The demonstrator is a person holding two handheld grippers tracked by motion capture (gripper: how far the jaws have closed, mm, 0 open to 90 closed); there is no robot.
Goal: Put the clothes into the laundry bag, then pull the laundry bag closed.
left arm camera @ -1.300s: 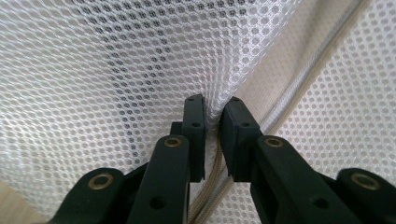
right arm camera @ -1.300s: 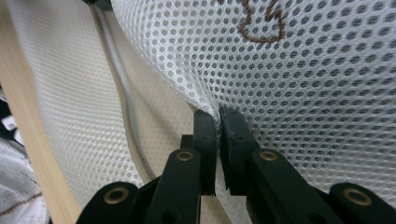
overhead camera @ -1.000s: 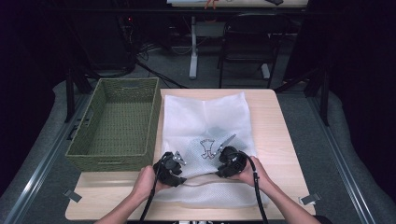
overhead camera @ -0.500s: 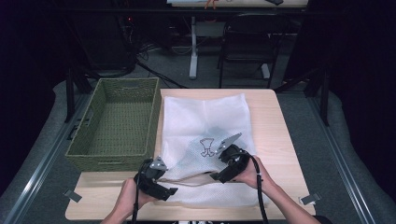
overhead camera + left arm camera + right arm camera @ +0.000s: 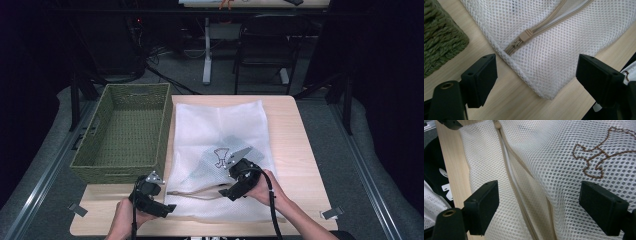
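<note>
One white mesh laundry bag [image 5: 220, 150] is counted on the single light wooden worktop [image 5: 295, 150], with one beige zipper [image 5: 529, 35] along its near edge. One green woven rectangular basket [image 5: 125, 135] is seen beside it. Two black hand-held grippers are counted, a left hand-held gripper [image 5: 150, 197] and a right hand-held gripper [image 5: 235, 182].

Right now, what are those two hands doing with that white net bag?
A person holds a gripper in each hand over a white mesh bag lying on the table. The left gripper and the right gripper have just opened and grip nothing. The bag's zipper is partly open. A green basket waits beside it.
</note>
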